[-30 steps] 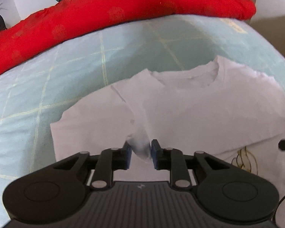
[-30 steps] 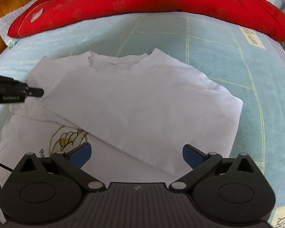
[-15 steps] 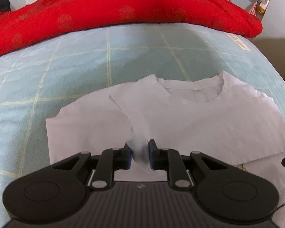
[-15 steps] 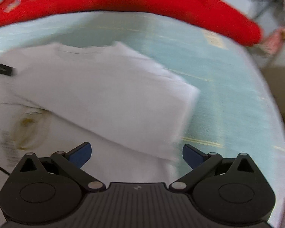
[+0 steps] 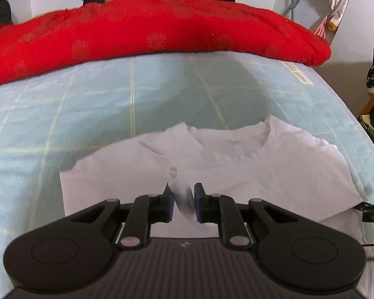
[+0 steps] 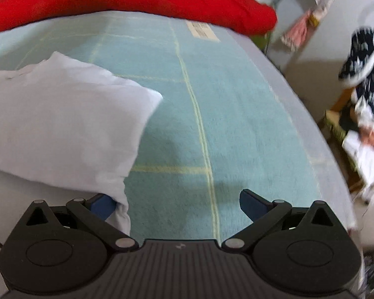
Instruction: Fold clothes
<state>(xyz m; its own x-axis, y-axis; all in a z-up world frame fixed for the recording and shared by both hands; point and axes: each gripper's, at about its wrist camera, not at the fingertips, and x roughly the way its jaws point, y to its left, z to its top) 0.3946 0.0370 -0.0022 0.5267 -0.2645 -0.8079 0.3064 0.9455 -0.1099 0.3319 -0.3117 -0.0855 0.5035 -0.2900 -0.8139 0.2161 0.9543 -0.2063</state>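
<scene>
Count: one white T-shirt on one bed. One red quilt along the bed's far edge. Two tools: left tool, right tool. One dark star-print garment off to the bed's side.

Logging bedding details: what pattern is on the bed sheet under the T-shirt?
Light teal bed sheet with a pale yellow grid of lines; clearest in the right wrist view.

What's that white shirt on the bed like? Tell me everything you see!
The white T-shirt is thin, soft-looking cloth with a round ribbed collar facing the red quilt. It lies mostly flat on the pale blue checked bedcover, with one side folded over into a slanting flap. The left gripper pinches a small raised tuft of it. In the right wrist view, its folded corner lies by one finger of the open right gripper.
</scene>
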